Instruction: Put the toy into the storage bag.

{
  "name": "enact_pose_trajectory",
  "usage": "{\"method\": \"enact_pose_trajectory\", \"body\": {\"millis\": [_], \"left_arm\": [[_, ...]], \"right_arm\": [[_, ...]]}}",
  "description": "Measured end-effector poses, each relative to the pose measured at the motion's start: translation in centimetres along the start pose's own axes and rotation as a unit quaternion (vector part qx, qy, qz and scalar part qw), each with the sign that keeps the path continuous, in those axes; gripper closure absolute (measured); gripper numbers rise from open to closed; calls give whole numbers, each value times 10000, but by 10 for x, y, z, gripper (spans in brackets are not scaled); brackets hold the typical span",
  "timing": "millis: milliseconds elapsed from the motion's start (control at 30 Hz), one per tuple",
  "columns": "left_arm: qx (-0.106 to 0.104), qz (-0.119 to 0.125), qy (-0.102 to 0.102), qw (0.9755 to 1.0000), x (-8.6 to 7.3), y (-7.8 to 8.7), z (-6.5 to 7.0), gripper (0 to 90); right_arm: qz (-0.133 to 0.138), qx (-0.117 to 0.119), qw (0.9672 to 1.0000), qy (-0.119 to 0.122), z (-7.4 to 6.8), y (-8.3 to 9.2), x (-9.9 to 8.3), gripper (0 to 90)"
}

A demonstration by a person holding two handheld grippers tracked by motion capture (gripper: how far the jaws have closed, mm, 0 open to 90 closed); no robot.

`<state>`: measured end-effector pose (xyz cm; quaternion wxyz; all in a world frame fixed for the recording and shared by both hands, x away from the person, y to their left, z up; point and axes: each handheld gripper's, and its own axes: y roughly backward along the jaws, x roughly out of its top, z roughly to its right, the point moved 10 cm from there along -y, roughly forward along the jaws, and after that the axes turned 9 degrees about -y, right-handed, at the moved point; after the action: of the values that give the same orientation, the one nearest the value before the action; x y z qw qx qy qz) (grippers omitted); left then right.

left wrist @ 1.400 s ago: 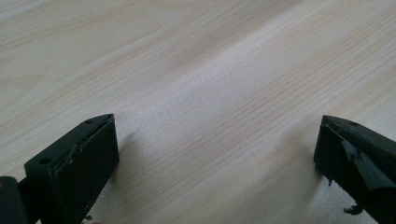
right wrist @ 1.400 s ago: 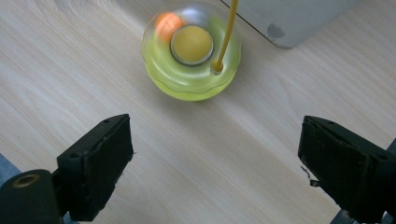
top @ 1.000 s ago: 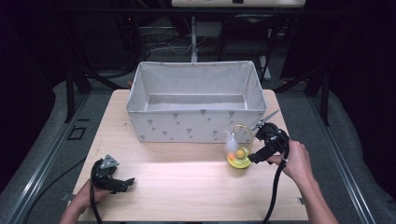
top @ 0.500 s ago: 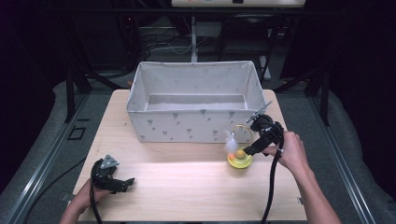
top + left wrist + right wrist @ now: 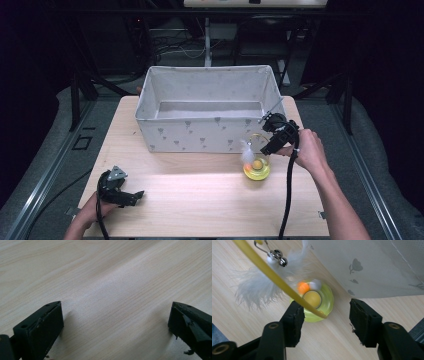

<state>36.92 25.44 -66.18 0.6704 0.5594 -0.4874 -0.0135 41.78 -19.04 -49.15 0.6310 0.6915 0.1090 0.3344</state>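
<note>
The right gripper (image 5: pixel 324 315) is nearer; its half-open jaws have just been closing, the toy's yellow wand (image 5: pixel 279 281) seemingly still ungripped, running toward 10 o'clock.

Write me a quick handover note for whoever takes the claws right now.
Right claw: jaws just closing, half shut, not gripping; the yellow arched wand of the yellow-green round plastic cat toy brushes one jaw.
Left claw: open, idle on the light wooden table.
Toy stands on the table in front of the grey fabric bin, its white feather dangling.
Done: approach.
Left: grip the toy, probably lift it into the bin.
</note>
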Motion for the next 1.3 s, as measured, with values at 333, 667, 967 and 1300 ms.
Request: {"method": "enact_pose_trajectory", "body": {"millis": [333,667,967,1300], "left_arm": [[1,0,1,10000,0,0,0,0],[-9,0,-8,10000,0,0,0,0],[-10,1,-12,10000,0,0,0,0],[-10,2,-9,10000,0,0,0,0]], "right_arm": [[-293,-1,9993,212,-1,3,2,685],[-412,33,9987,293,-4,3,4,833],[-491,140,9978,412,-6,5,3,879],[-445,174,9971,585,-16,9,10,881]]}}
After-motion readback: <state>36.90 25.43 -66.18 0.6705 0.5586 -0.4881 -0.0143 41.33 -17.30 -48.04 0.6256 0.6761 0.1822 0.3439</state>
